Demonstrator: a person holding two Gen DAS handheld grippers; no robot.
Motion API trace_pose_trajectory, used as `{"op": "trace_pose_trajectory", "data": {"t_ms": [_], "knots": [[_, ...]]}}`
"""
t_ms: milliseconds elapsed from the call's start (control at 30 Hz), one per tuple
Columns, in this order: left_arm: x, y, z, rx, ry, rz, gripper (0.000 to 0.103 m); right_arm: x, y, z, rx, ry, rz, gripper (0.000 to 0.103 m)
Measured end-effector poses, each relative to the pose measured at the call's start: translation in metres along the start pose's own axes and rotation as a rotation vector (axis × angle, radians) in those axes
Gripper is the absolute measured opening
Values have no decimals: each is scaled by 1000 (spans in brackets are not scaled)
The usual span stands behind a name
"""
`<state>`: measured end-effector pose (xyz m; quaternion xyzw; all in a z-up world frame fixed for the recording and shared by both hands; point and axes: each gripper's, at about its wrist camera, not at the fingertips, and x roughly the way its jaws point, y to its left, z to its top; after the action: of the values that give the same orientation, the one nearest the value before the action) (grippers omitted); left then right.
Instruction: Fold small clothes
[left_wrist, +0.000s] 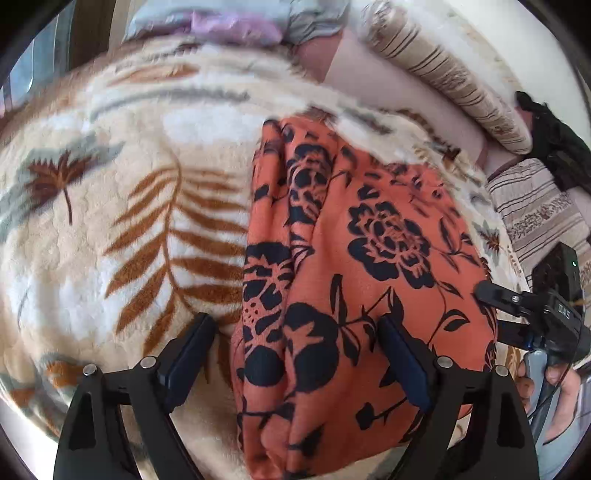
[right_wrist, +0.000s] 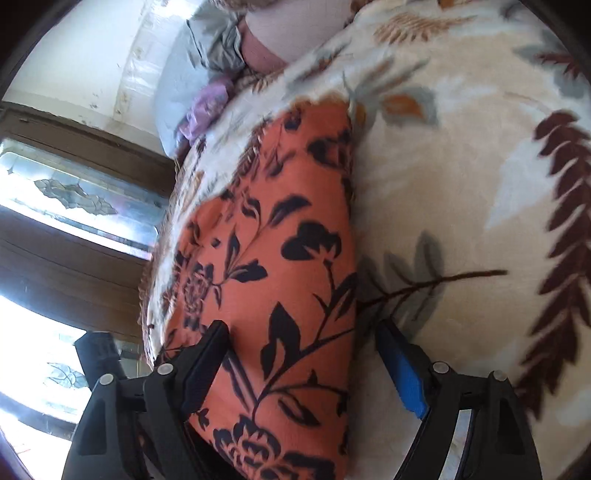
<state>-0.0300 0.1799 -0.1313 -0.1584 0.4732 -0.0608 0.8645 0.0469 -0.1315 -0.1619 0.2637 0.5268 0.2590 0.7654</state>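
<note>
Orange floral garment (left_wrist: 354, 280) folded on blanket (left_wrist: 110, 229); left gripper (left_wrist: 295, 354), right gripper (right_wrist: 299, 354) spread, unclamped; next, pinching an edge.

No legible text or labels

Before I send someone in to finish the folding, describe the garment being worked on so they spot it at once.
A cream fleece blanket printed with brown fern leaves covers the bed. On it lies the garment, a long folded strip of cloth. It is the only orange piece, printed with large black roses and leaves.
</note>
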Motion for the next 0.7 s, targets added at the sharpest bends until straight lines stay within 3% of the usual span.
{"op": "trace_pose_trajectory", "data": {"t_ms": [67, 167, 200, 267, 467, 600, 667, 700], "knots": [[1, 1, 1, -7, 11, -13, 86, 5, 21, 0, -98, 29, -35, 63], [6, -1, 6, -16, 46, -94, 46, 14, 43, 1, -218, 60, -151, 49], [5, -4, 7, -20, 52, -109, 38, 14, 49, 2, -247, 63, -172, 45], [-2, -15, 9, 9, 28, -78, 34, 9, 70, 3, -341, 53, -224, 40], [-44, -61, 44, 64, -141, -152, 33, -57, 117, 31, -502, -93, -241, 37], [-48, -105, 82, 145, -245, -205, 33, -107, 113, 63, -500, -222, -255, 37], [-30, -124, 93, 168, -248, -218, 35, -122, 98, 76, -462, -269, -260, 37], [-13, -131, 96, 164, -223, -210, 41, -125, 84, 84, -434, -279, -259, 38]]}}
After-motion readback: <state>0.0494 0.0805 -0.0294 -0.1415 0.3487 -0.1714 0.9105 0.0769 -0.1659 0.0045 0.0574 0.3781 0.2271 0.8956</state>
